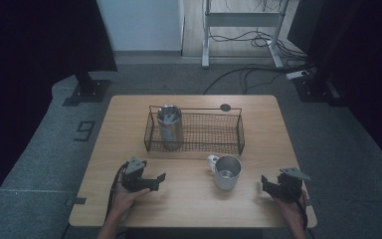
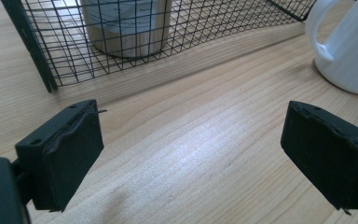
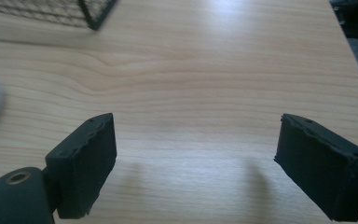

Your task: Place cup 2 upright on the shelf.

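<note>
Looking down at the table (image 1: 189,204), I see my left gripper (image 1: 155,180) low over the wood with its jaws wide apart and nothing between them, and my right gripper (image 1: 267,183) the same near the right edge. Between them stands a white mug (image 1: 226,172), just in front of the wire basket (image 1: 219,133), which holds a metal cup (image 1: 170,127) at its left end.

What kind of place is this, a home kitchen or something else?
Probably a lab or recording room, not a kitchen: a bare wooden table on grey carpet, dark curtains at the sides, and loose cables on the floor behind it.
</note>
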{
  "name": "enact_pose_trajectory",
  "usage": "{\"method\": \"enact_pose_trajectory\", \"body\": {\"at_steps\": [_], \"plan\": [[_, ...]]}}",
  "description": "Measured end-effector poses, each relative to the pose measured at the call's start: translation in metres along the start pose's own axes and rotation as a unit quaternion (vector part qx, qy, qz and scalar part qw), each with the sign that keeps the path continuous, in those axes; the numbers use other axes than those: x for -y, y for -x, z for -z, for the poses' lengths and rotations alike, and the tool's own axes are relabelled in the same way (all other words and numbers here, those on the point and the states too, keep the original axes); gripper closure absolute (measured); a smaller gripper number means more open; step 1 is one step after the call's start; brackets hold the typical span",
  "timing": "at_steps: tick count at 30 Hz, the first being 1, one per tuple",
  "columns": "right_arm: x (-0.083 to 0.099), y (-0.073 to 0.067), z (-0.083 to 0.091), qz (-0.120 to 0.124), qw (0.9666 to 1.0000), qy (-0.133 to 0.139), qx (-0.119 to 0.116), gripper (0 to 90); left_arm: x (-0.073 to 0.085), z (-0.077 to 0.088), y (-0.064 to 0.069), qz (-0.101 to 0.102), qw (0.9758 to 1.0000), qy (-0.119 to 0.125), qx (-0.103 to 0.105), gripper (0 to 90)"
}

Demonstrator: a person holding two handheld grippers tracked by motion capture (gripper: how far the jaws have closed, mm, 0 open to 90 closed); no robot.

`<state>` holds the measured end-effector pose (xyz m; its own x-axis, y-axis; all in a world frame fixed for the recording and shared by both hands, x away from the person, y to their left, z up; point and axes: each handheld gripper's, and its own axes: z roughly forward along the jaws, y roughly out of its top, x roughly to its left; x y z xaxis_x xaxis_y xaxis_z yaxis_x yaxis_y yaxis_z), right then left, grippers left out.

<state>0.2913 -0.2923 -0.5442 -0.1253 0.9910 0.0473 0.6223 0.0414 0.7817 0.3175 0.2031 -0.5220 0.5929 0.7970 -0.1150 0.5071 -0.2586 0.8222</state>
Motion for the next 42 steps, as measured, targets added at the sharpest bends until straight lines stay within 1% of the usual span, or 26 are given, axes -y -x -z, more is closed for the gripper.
{"method": "enact_pose_trajectory", "body": {"at_steps": [1,2,6,12,15,16,18,23,34,42], "plan": [[-0.001,-0.001,0.002,-0.003,0.9999,0.002,-0.011,12.0,0.000,-0.001,0.000,0.001,1.0000,-0.001,-0.001,5.7],[-0.002,-0.002,0.003,-0.002,0.9999,0.003,-0.016,12.0,0.000,-0.001,0.001,0.000,1.0000,-0.001,-0.002,5.7],[-0.003,-0.005,0.007,0.002,0.9996,0.008,-0.026,12.0,-0.001,-0.001,0.005,-0.008,1.0000,-0.002,-0.003,6.1],[-0.007,-0.011,0.014,0.015,0.9993,0.022,-0.027,12.3,-0.001,-0.002,0.007,-0.012,0.9999,-0.006,0.001,6.1],[-0.009,-0.015,0.018,0.018,0.9988,0.031,-0.033,12.4,-0.001,-0.003,0.008,-0.011,0.9999,-0.008,0.004,6.1],[-0.009,-0.016,0.019,0.017,0.9988,0.030,-0.033,12.4,-0.001,-0.003,0.008,-0.009,0.9999,-0.007,0.007,6.1],[-0.011,-0.019,0.021,0.016,0.9983,0.036,-0.043,12.4,-0.001,-0.002,0.008,-0.005,0.9999,-0.003,0.012,6.1],[-0.014,-0.027,0.026,0.024,0.9973,0.044,-0.055,12.5,-0.001,-0.001,0.007,-0.003,0.9999,0.000,0.011,6.1],[-0.020,-0.039,0.037,0.019,0.9929,0.060,-0.101,12.6,0.002,-0.005,0.006,-0.004,0.9999,-0.012,0.008,6.3],[-0.024,-0.055,0.040,0.032,0.9893,0.067,-0.126,12.6,0.004,-0.007,0.006,-0.004,0.9998,-0.017,0.010,6.4]]}}
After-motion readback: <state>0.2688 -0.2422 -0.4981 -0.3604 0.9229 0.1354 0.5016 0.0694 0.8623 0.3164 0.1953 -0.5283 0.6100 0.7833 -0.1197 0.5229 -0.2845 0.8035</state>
